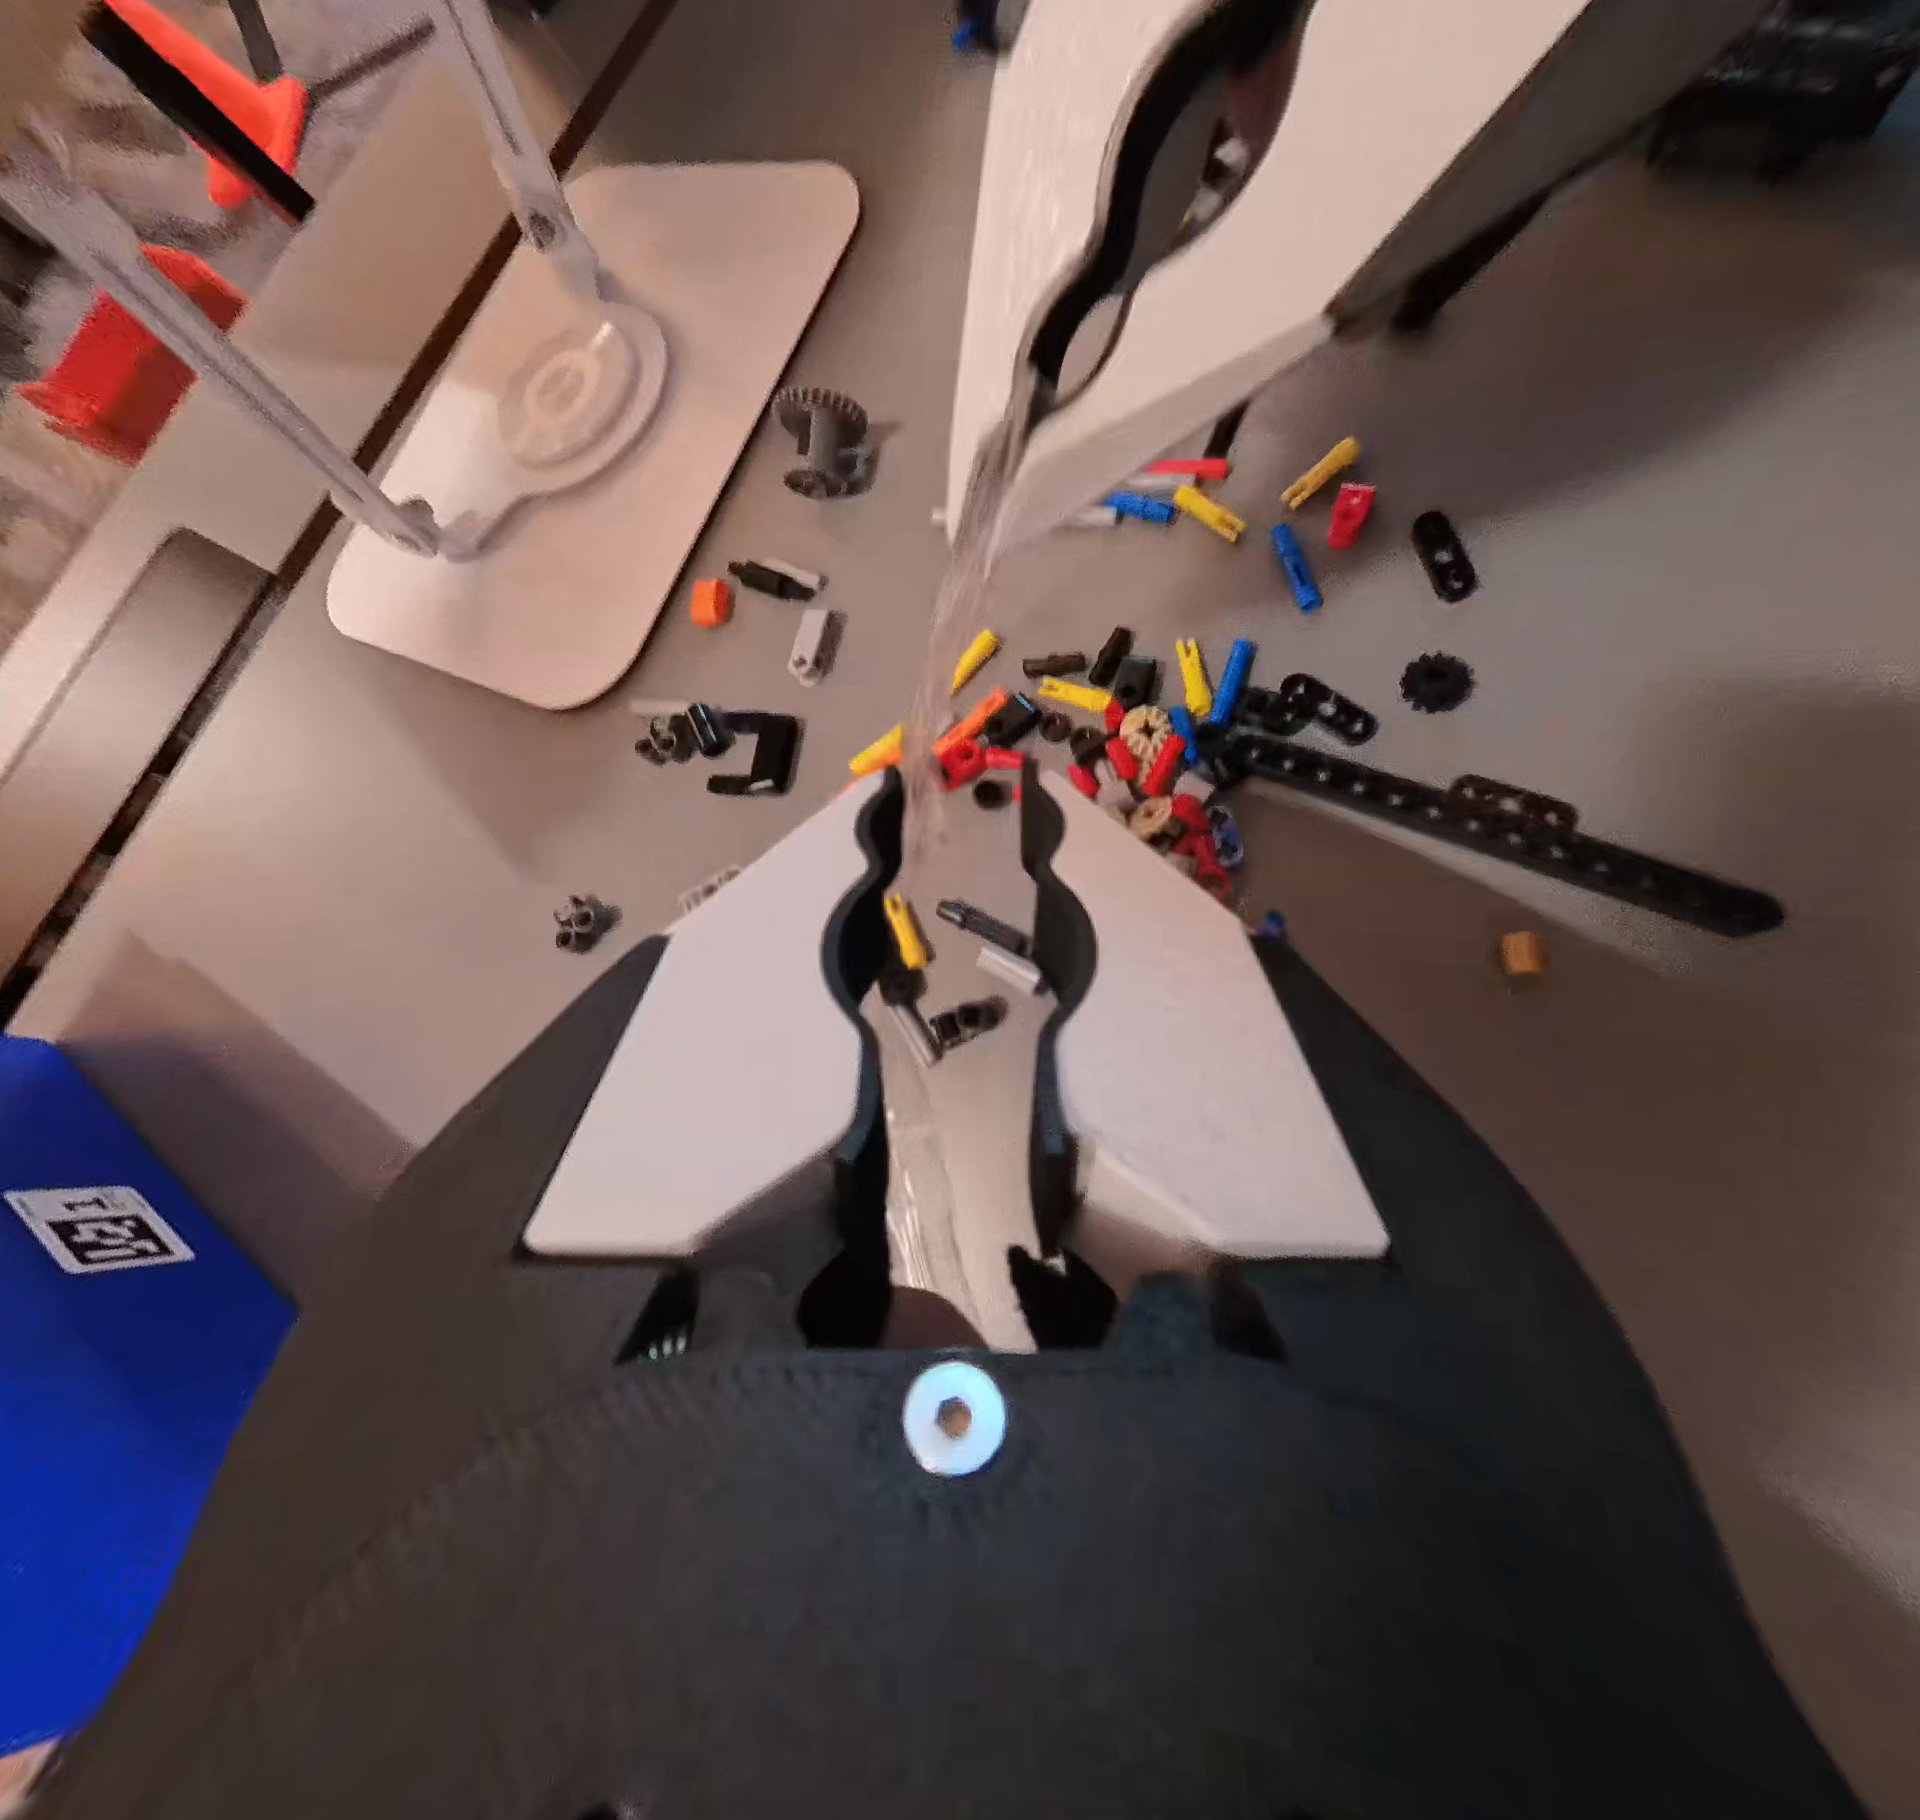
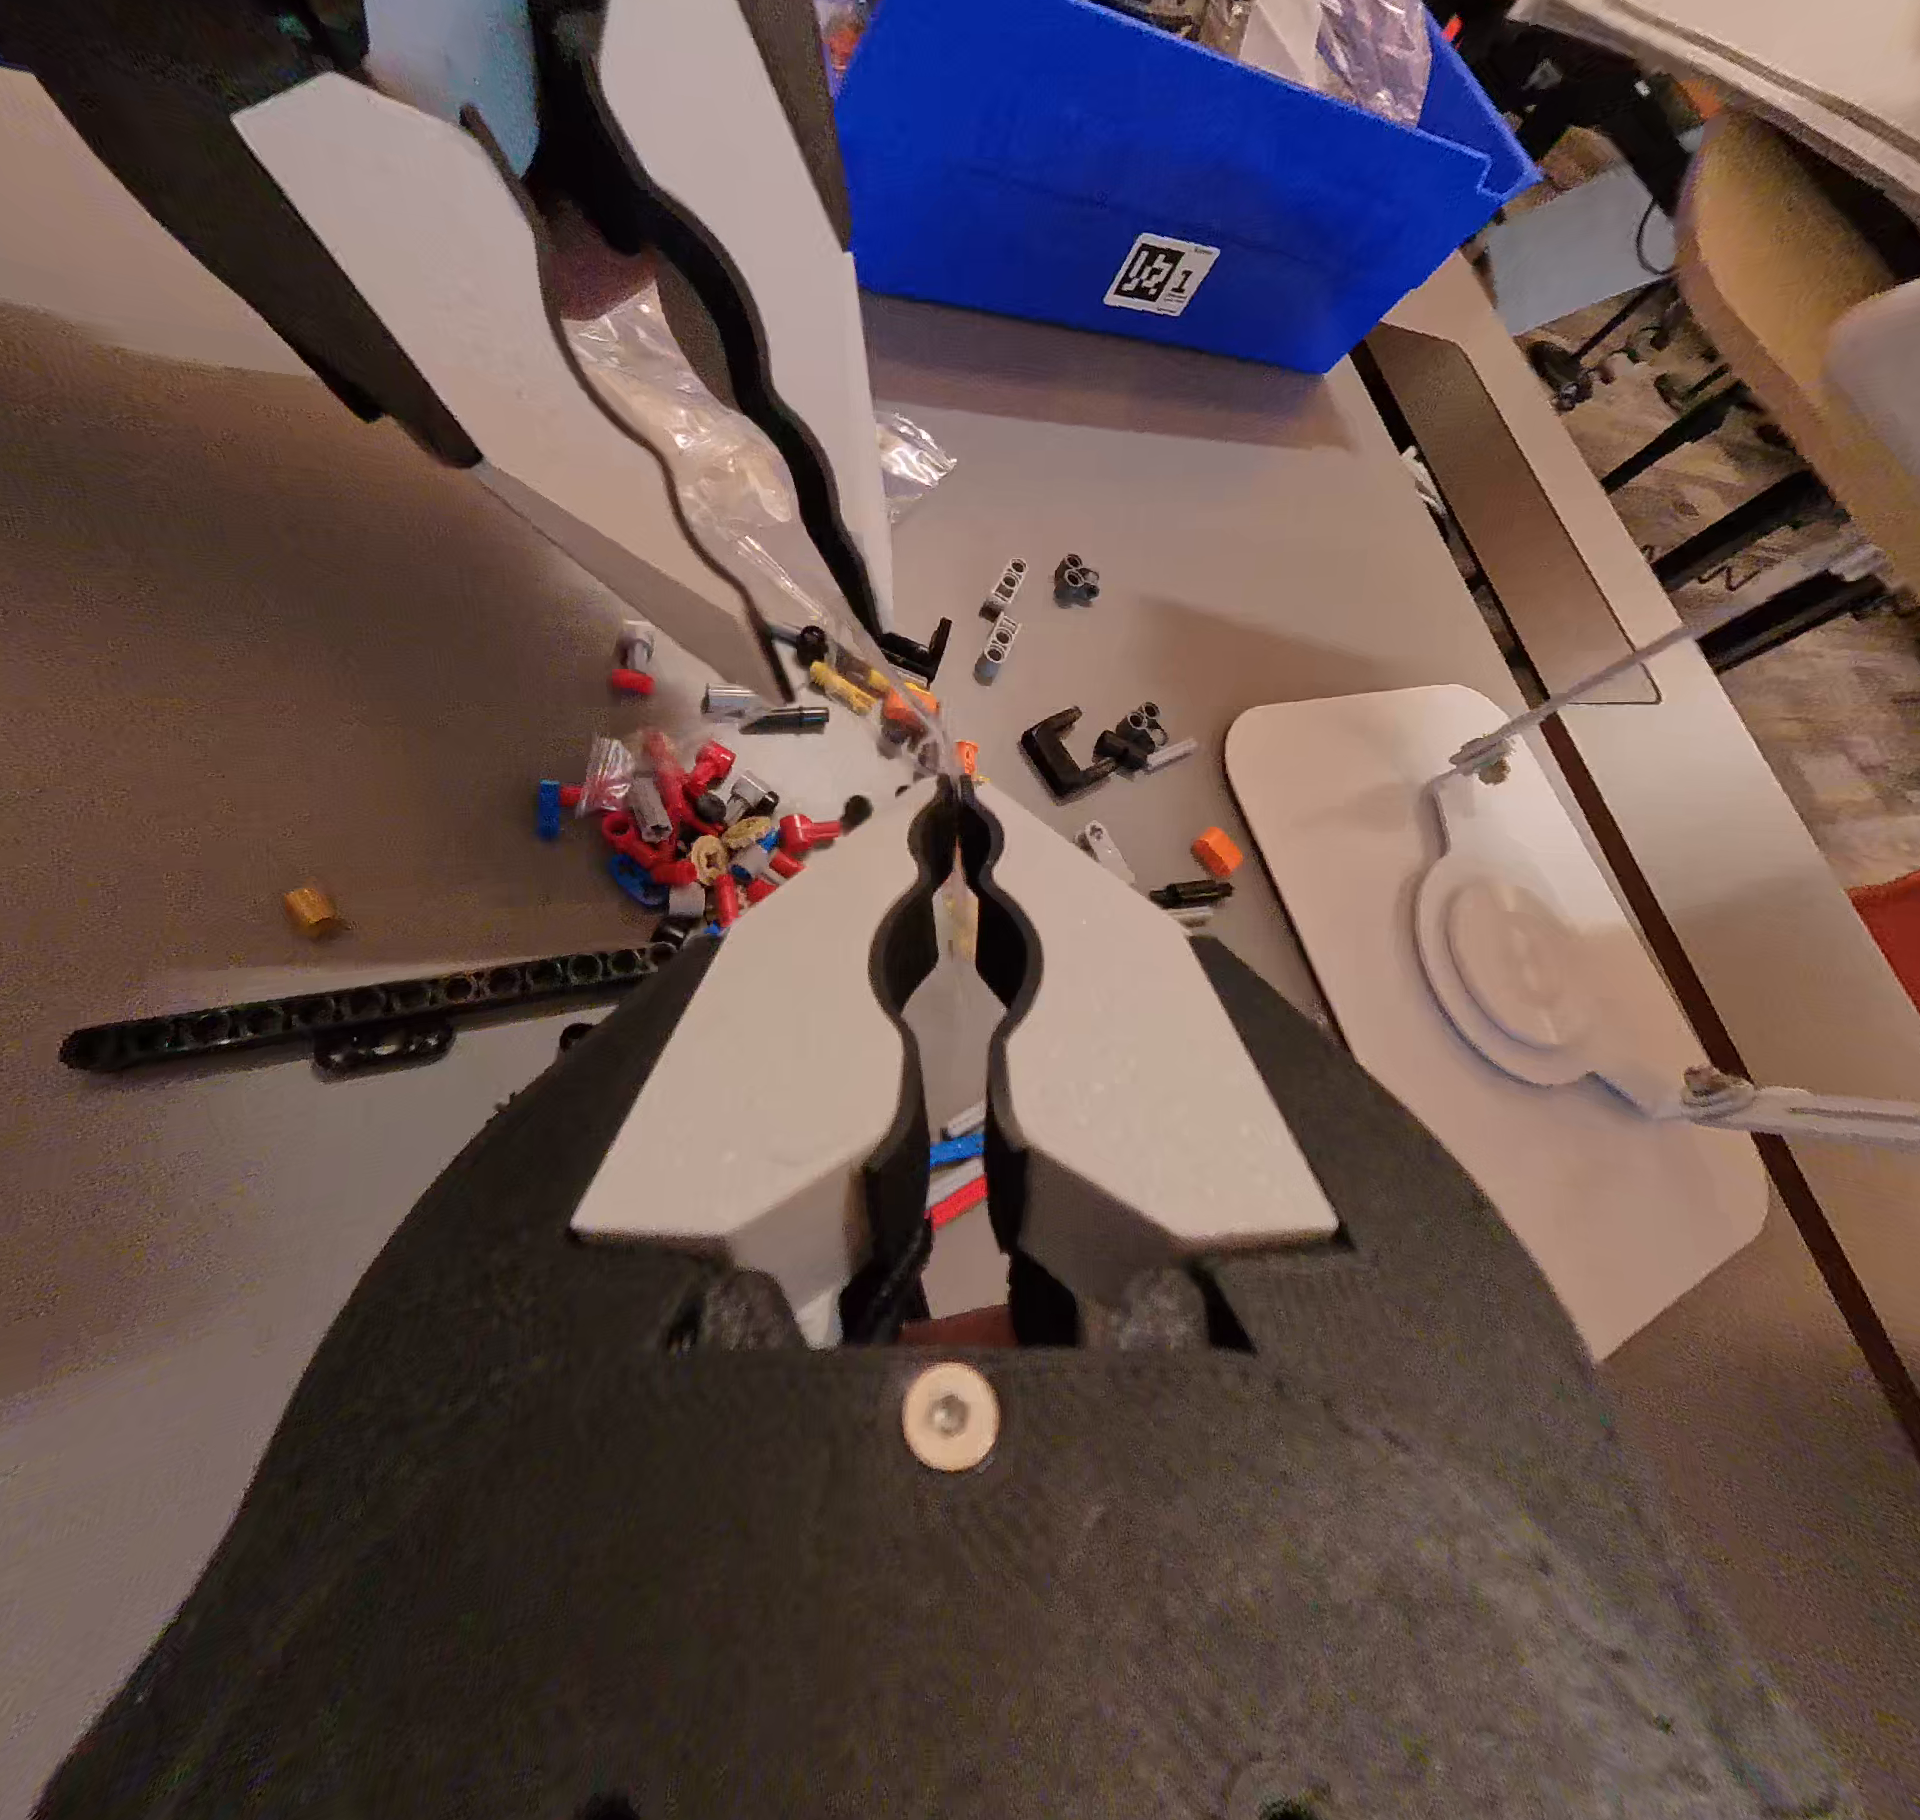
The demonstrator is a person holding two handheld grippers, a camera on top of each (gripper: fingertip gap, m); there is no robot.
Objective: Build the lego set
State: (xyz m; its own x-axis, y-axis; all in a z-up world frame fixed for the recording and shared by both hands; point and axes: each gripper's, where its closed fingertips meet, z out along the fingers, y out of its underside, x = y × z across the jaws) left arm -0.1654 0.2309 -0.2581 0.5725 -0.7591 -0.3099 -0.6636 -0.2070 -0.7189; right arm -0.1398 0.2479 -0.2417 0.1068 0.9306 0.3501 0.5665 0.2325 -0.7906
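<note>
A heap of small red, yellow, blue, black and tan Lego pins and connectors [image 1: 1122, 731] is piled on the grey table at one end of a long black holed beam [image 1: 1496, 835], which is laid flat. Beyond that end, more pins [image 1: 1247, 513] and a dark grey gear assembly [image 1: 823, 440] are scattered apart.

I see the parts pile [image 2: 691, 840] on the table [image 2: 260, 627], left of the stand base [image 2: 1351, 939]. The long beam [image 2: 343, 1012] lies nearer than the pile. The bin [image 2: 1091, 170] sits at the far edge.
</note>
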